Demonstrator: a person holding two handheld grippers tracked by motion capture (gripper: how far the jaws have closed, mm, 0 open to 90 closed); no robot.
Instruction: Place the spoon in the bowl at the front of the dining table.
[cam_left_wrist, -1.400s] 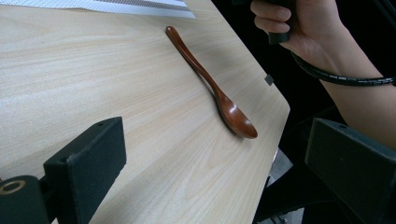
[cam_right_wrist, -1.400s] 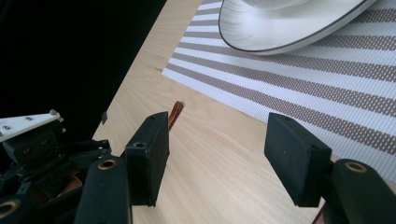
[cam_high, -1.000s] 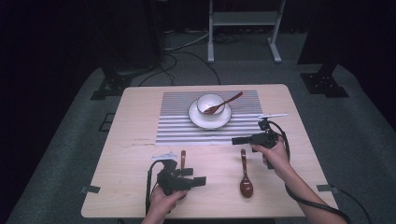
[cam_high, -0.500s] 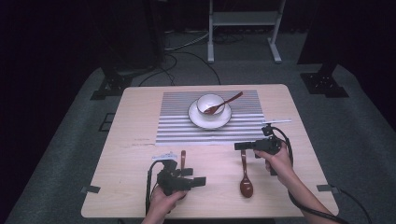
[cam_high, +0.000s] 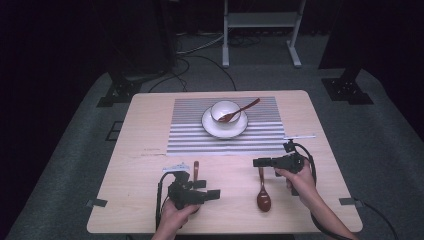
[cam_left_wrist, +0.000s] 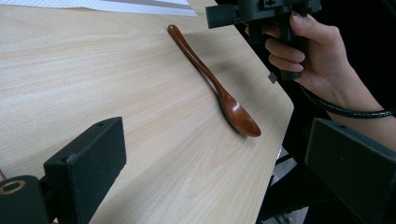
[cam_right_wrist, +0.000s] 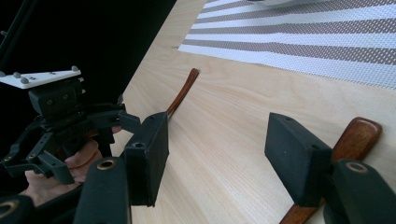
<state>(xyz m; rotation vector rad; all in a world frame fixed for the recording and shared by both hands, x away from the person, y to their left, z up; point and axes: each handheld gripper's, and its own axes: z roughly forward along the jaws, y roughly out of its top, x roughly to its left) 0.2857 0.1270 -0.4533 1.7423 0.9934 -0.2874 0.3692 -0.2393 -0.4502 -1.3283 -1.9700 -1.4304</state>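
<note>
Right gripper (cam_high: 256, 162) now nearer the person, jaws spread above the handle of a glossy brown wooden spoon (cam_high: 262, 189) on pale-grained desk (cam_high: 145, 165), left gripper (cam_high: 216, 193) jaws spread, 2nd spoon (cam_high: 195, 169) partly hidden.

Quick count: three brown wooden spoons total, one resting in the bowl (cam_high: 224, 110), one lying flat on the table (cam_high: 145, 130) by the right tool (cam_high: 257, 162), and one next to the left tool (cam_high: 215, 193) with just its handle poking out. Then one white bowl, one white saucer (cam_high: 224, 128) under it, and one striped placemat (cam_high: 190, 135). Two handheld tools, one per hand.
</note>
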